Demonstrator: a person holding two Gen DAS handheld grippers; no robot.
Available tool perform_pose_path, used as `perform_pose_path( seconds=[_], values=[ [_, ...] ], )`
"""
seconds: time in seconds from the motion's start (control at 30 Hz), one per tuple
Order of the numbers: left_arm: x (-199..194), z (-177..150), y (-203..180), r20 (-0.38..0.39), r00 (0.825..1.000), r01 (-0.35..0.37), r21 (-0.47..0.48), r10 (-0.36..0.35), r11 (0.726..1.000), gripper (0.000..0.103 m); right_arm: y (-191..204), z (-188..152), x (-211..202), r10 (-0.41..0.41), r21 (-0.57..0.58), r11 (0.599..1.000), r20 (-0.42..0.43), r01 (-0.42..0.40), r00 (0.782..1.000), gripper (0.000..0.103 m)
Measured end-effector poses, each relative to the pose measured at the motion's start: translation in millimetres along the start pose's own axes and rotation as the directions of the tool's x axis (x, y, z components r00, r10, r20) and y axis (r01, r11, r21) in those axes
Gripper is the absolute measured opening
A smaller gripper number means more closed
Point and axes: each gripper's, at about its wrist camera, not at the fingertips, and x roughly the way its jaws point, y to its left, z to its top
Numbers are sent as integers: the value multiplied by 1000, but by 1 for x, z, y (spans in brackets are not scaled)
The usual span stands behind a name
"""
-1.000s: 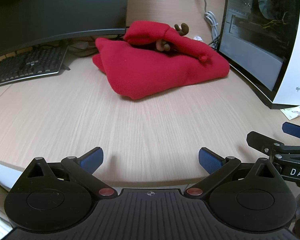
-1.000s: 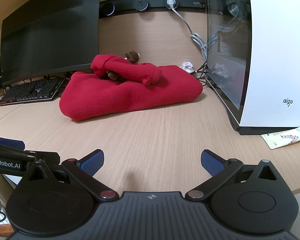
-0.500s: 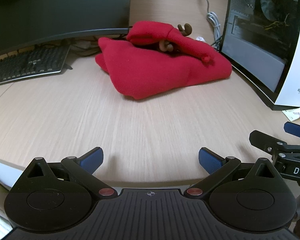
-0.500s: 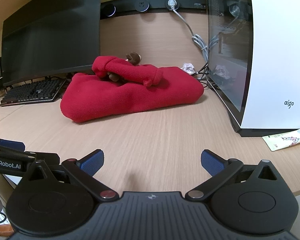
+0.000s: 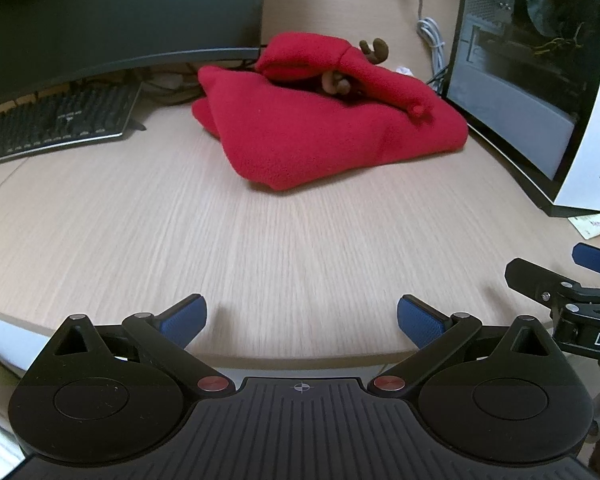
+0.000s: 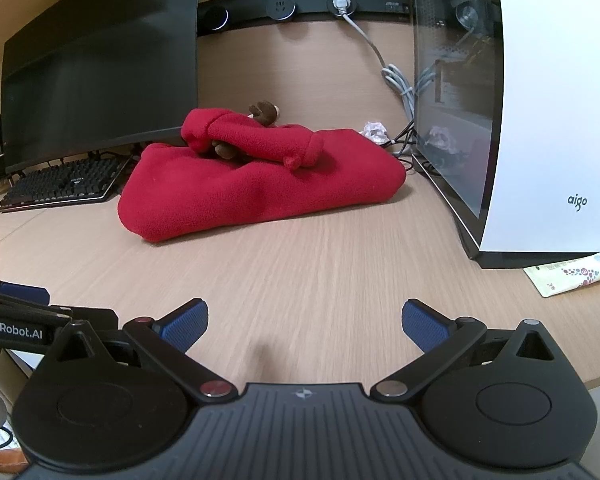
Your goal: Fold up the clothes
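Two grippers are held low over the near edge of the desk (image 5: pixel 284 248), and neither is holding anything. The left gripper (image 5: pixel 298 318) is spread wide, blue pads well apart, with only bare wood seen between them. The right gripper (image 6: pixel 305 322) is released in the same way, nothing between its fingers; its tip is also caught at the right edge of the left wrist view, so the two tools are held side by side.

Further out, beyond an open stretch of desk, the red fleece garment (image 5: pixel 332 136) is lying in a thick bundle. A rolled part, likely a sleeve or hood (image 6: pixel 256 140), is draped across its top, and small brown antler-like trims (image 6: pixel 265 111) are poking out behind it. It is hemmed in: monitor (image 6: pixel 100 80) and keyboard (image 5: pixel 56 120) to the left, white computer case (image 6: pixel 548 100) close on the right, a small tube (image 6: pixel 572 274) by the case's foot.

The fold looks well advanced, perhaps done; what remains is judged to be tidying at most. If the loose roll is to be tucked, it should be approached squarely, pinched at one layer near its end, and laid flat without the bundle being dragged toward the case. Cables (image 6: pixel 400 80) behind should be kept clear.
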Motion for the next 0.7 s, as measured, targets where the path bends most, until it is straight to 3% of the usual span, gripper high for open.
perform_pose_path(
  seconds=[0.7],
  values=[
    [1, 2, -2, 28, 1000, -11, 14, 10, 1000, 103, -2, -2, 6, 6, 1, 1000, -15, -6, 1000, 103]
  ],
)
